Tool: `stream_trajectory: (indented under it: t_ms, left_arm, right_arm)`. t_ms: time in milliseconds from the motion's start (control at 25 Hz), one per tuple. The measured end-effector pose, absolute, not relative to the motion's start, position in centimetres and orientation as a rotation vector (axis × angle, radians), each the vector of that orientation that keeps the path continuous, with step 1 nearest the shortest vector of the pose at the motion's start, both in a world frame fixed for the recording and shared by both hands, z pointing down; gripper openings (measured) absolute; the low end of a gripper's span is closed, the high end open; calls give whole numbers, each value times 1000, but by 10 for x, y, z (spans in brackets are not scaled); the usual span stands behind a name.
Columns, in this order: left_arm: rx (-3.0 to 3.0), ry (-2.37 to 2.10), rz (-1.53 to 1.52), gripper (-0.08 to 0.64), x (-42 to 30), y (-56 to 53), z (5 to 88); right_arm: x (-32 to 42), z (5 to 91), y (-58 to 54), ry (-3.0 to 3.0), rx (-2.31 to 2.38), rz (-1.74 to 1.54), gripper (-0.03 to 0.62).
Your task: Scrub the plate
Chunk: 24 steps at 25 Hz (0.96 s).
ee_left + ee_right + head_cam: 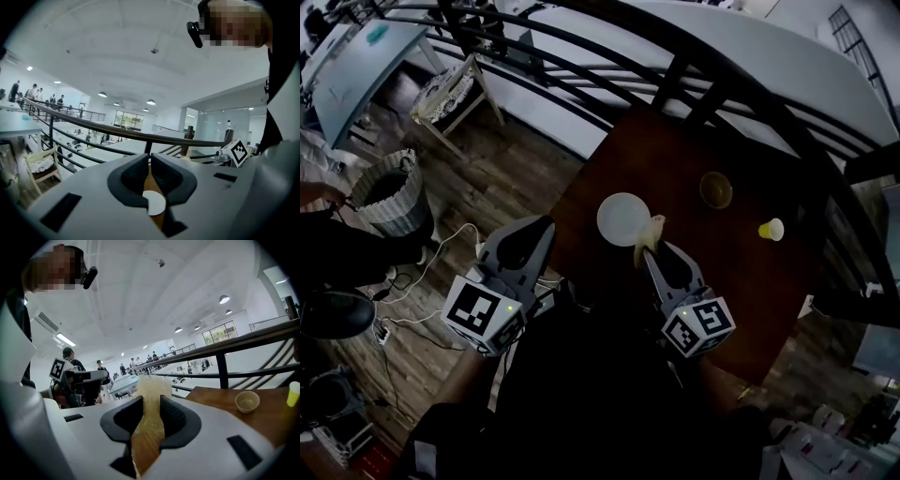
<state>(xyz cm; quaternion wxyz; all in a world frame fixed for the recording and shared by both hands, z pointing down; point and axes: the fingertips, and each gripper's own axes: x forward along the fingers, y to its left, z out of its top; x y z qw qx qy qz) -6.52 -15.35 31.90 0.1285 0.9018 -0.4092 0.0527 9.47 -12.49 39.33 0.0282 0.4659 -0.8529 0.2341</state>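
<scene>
A round white plate [622,217] lies on the dark brown table [741,291]. My right gripper [653,251] is shut on a pale yellow sponge [649,236], whose tip sits just over the plate's near right rim. In the right gripper view the sponge [151,394] fills the gap of the right gripper [151,404] and sticks out beyond it. My left gripper [536,234] hovers off the table's left edge, shut with nothing in it. In the left gripper view the plate [153,203] shows low down, behind the left gripper [150,161].
A small brown bowl [715,189] and a yellow cup [772,229] stand to the right of the plate; both also show in the right gripper view, bowl [247,401] and cup [293,393]. A black railing [694,84] runs behind the table. A wicker basket [389,192] stands on the floor at left.
</scene>
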Motion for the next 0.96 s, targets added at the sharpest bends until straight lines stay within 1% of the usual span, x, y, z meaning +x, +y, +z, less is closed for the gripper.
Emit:
stream_trajectory:
  t_ms: [160, 400, 760, 960]
  left_arm:
    - [2662, -1025, 164, 28, -21, -136, 327]
    - [2671, -866, 211, 28, 9, -116, 341]
    - [2732, -830, 269, 28, 25, -108, 346]
    - [2701, -826, 287, 28, 19, -119, 355]
  right_arm:
    - [102, 393, -115, -2623, 1446, 725, 126]
    - [115, 392, -106, -2580, 1487, 714, 126]
    - [117, 383, -102, -2559, 1465, 648, 126]
    - [115, 387, -110, -2543, 1472, 664, 126]
